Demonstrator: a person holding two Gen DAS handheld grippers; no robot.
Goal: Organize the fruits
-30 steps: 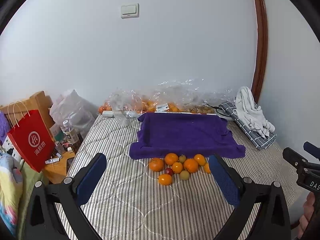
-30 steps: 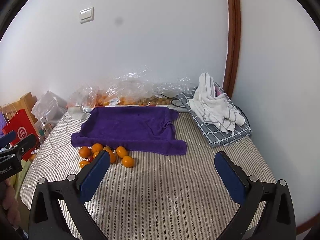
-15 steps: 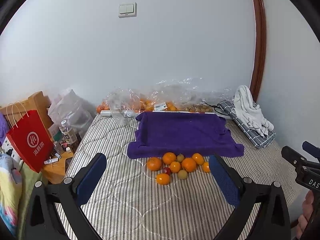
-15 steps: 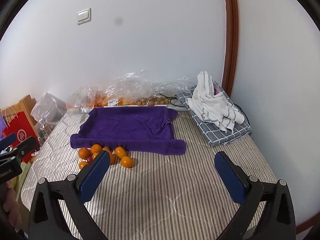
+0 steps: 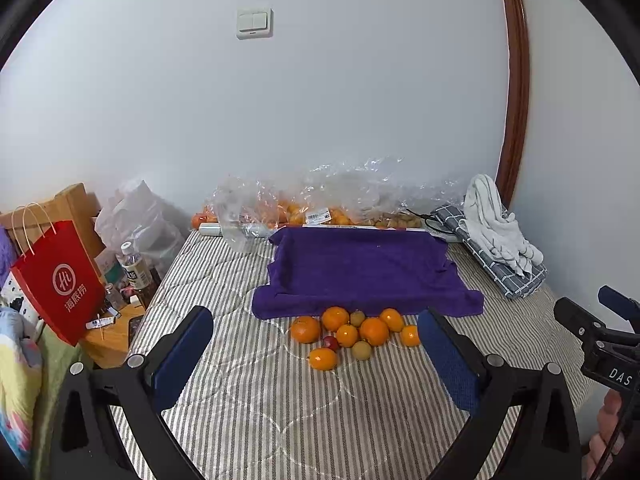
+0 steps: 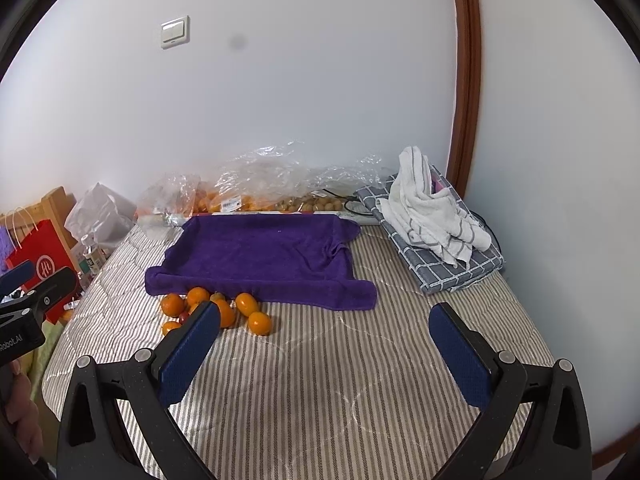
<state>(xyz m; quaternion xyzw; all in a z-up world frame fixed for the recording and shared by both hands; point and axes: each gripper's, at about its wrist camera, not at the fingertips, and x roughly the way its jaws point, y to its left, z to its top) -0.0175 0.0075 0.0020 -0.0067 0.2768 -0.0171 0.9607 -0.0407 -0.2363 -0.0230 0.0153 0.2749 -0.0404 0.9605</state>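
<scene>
- Left wrist view: left tongs spread wide, nothing between the blue pads, held above the striped bed.
- Right wrist view: right tongs likewise spread wide and empty, over the bed's bare middle.
- Loose fruit cluster lying on the bed, touching the near hem of the purple towel; seen left of centre from the right wrist.
- Counted from the left wrist: seven orange citrus, two dull green-brown round fruits, one small red fruit.
- Largest citrus at the cluster's left end; nearest piece oval, long axis lying left to right across the view.
- From the right wrist, two oval citrus at the right edge: one tilted, long axis running from far-left to near-right; the other nearer, just beside it.
- Purple towel draped over a shallow rectangular form, long side parallel to the wall.
- Clear plastic bags of more fruit along the wall behind the towel; number of bags not clear.
- One white striped cloth heaped on one folded grey checked cloth.
- One red paper bag and one bottle beside the bed's left edge.
</scene>
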